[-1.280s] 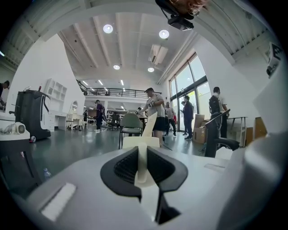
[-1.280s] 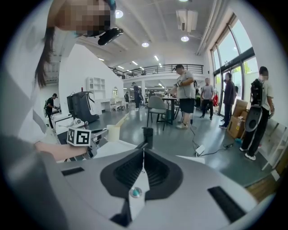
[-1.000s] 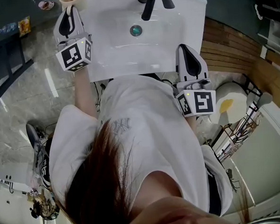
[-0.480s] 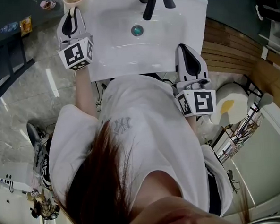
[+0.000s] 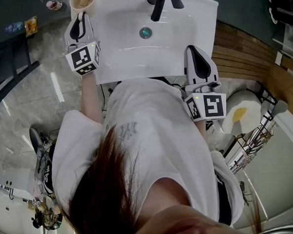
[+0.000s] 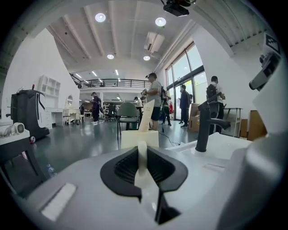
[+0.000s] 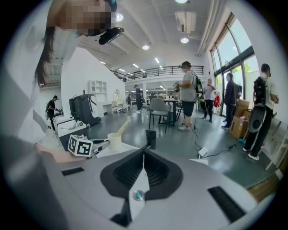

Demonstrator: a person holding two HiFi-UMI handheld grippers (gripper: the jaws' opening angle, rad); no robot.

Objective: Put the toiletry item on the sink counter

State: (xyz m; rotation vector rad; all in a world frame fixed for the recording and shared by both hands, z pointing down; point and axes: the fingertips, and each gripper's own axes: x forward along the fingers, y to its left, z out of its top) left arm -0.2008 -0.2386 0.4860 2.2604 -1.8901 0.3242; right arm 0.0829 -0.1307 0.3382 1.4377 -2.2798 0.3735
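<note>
My left gripper (image 5: 80, 16) is clamped on the cream handle of the cup (image 5: 82, 1). The cup is at the far left corner of the sink (image 5: 127, 46), with a stick (image 6: 146, 114) standing in it. I can't tell whether it rests on the worktop. My right gripper (image 5: 194, 51) is closed on nothing at the sink's right edge.

White sink worktop (image 5: 200, 21), basin (image 5: 132, 45) sunk in the middle with a teal drain (image 5: 145, 32), black tap (image 5: 160, 0) at the back. Cream cup (image 5: 82, 1) is right at the back left corner, with a pale stick (image 7: 122, 127) leaning in it.
</note>
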